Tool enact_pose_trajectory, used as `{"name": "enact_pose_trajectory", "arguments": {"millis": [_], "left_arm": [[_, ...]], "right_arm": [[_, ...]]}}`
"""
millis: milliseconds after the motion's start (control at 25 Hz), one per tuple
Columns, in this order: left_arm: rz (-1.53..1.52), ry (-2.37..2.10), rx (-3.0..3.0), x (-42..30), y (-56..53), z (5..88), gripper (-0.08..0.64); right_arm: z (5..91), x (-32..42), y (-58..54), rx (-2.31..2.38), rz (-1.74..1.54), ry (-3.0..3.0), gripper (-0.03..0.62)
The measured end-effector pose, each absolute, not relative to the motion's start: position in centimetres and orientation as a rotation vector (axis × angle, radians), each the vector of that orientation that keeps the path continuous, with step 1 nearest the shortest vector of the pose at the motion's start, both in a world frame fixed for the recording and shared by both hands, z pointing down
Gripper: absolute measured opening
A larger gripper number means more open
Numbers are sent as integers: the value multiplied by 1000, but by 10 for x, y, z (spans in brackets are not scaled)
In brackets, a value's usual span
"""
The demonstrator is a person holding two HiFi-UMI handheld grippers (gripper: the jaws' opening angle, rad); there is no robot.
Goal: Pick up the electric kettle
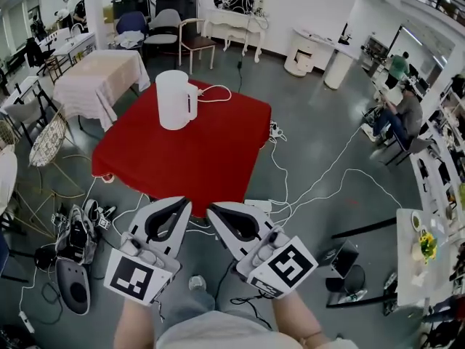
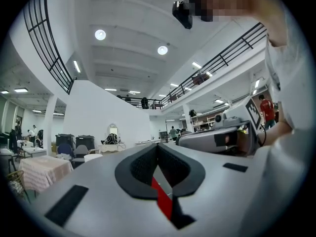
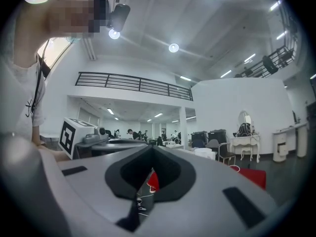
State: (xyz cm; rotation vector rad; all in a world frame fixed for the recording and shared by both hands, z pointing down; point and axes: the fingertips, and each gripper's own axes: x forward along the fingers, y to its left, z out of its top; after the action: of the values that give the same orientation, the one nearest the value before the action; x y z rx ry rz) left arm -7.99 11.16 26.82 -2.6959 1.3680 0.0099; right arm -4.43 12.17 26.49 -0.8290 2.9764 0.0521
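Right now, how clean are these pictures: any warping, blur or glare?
Head view: strong fisheye bending the room's edges, yet the kettle on the red table is sharp, evenly lit, no glare. Left gripper view: dark round vignette, near jaws soft, a ceiling lamp blown out. Right gripper view: same vignette and warp, background sharper than the jaws.

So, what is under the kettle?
The kettle stands on a red cloth, near its far side. The cloth covers the table, so its top and legs are hidden. Whether a base sits beneath the kettle cannot be told.
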Motion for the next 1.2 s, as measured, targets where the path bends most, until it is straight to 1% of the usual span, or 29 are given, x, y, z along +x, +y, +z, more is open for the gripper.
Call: {"name": "enact_pose_trajectory", "arguments": {"millis": [280,640,1200], "left_arm": [[5,1347,-2717,-102,75,272,8],[19,1369,-2697,-111,35,272,8],[-32,1543,-2640,-69,-42,280,8]], "right_arm": [[261,-69,86,-848,101,2978,6],[259,-75,45,-834,111,2983,5],[268,-46,-36,-585,81,3039,5]]}}
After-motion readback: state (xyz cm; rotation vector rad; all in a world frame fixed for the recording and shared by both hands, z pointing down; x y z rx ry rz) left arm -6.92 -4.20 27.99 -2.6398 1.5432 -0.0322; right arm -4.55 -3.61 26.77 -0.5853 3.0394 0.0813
